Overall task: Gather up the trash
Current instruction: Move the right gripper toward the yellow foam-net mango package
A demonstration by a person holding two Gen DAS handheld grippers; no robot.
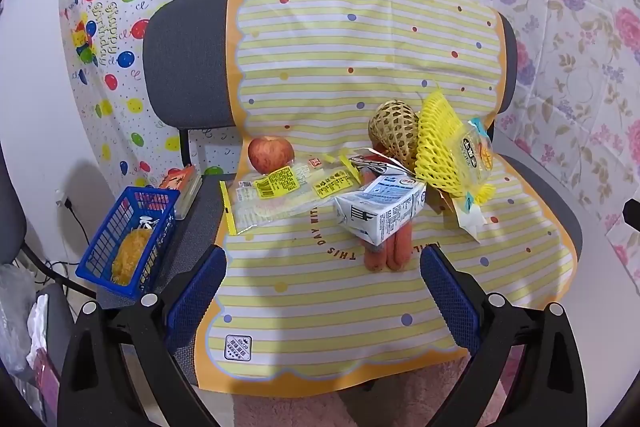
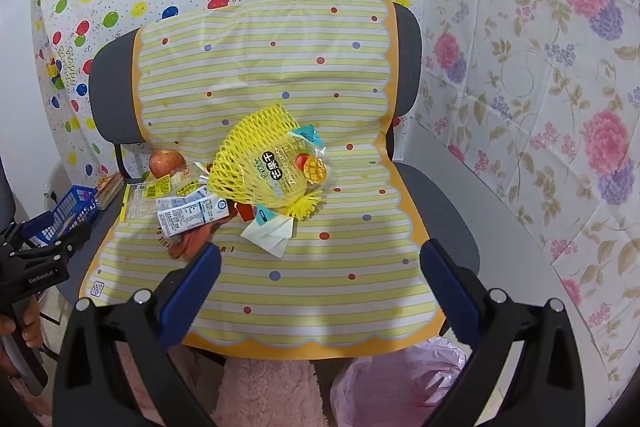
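Note:
A pile of trash lies on a yellow-striped sheet (image 1: 320, 307) over a chair seat. It holds a white milk carton (image 1: 380, 211), a yellow foam net (image 1: 440, 147), a dried-mango bag (image 1: 476, 155), clear wrappers with yellow labels (image 1: 280, 187) and a brown foam net (image 1: 394, 131). An apple (image 1: 270, 153) and carrots (image 1: 388, 255) lie among them. My left gripper (image 1: 324, 291) is open and empty, just in front of the carton. My right gripper (image 2: 320, 287) is open and empty, in front of the mango bag (image 2: 296, 167) and the carton (image 2: 192, 213).
A blue basket (image 1: 132, 235) with a yellow scrubber stands at the seat's left edge, next to a small box (image 1: 186, 187). A pink plastic bag (image 2: 400, 383) lies on the floor below the seat's front right. Patterned sheets cover the walls behind.

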